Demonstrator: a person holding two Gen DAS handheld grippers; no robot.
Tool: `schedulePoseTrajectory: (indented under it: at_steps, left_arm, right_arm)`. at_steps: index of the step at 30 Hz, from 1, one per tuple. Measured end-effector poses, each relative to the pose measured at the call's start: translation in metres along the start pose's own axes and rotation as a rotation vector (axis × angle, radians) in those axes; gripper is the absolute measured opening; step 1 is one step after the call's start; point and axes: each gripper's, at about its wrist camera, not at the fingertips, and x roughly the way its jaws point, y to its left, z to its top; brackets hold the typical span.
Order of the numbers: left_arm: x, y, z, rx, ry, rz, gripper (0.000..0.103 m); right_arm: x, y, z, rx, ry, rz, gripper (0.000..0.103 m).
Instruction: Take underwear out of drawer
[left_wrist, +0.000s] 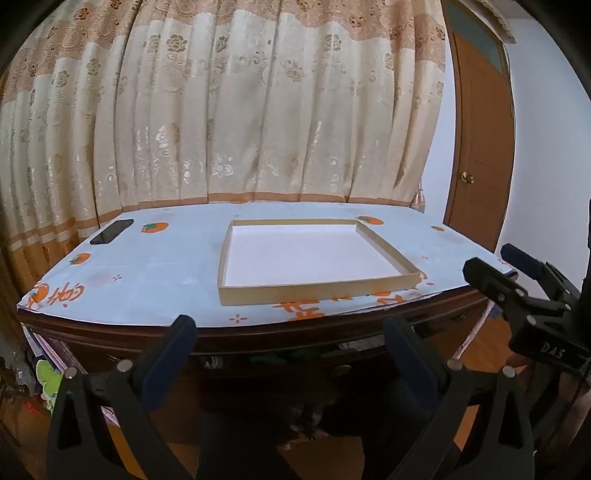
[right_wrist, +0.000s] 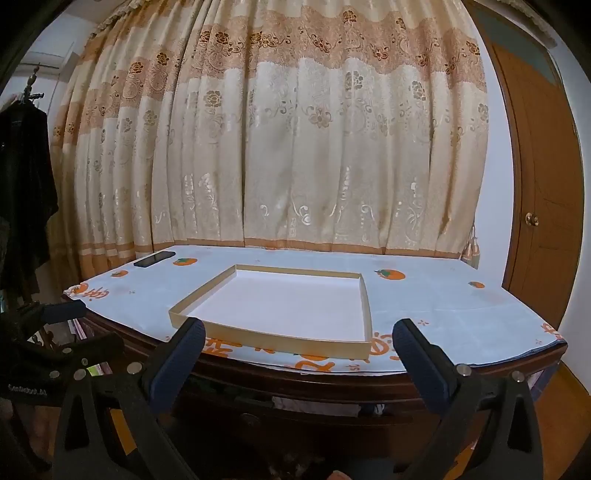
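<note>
You are standing in front of a dark wooden table (left_wrist: 258, 338) covered with a pale blue cloth (left_wrist: 155, 280) printed with orange fruit, a patterned curtain (left_wrist: 221, 110) hanging behind it. On the cloth sits a shallow, empty cardboard tray (left_wrist: 317, 291) with a white floor, and a dark phone (left_wrist: 112, 231) lies near the far left corner. Your left gripper (left_wrist: 291, 354) has its jaws spread wide with nothing between them, and your right gripper (right_wrist: 299, 354) is the same: wide apart and holding nothing. Both hang just short of the table's near edge, side by side. The drawer (right_wrist: 314, 410) lies below and ahead of both grippers, under the tabletop, its long axis running left to right across your view. It looks slightly ajar, with pale cloth (right_wrist: 314, 404) showing in the gap in the right wrist view; whether that is the underwear cannot be told. In the left wrist view a round knob (left_wrist: 340, 370) sits on the drawer front, between the left gripper's fingers and a little lower, so the left hand seems the nearer one for pulling.
</note>
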Motion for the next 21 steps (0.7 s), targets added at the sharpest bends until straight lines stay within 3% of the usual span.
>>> schedulePoseTrajectory:
  at_steps: [21]
  left_arm:
    - [0.0005,0.0026,-0.0006,-0.002,-0.001,0.000,0.103]
  right_arm:
    - [0.0047,0.0044,-0.0087,-0.007,0.025,0.003,0.102]
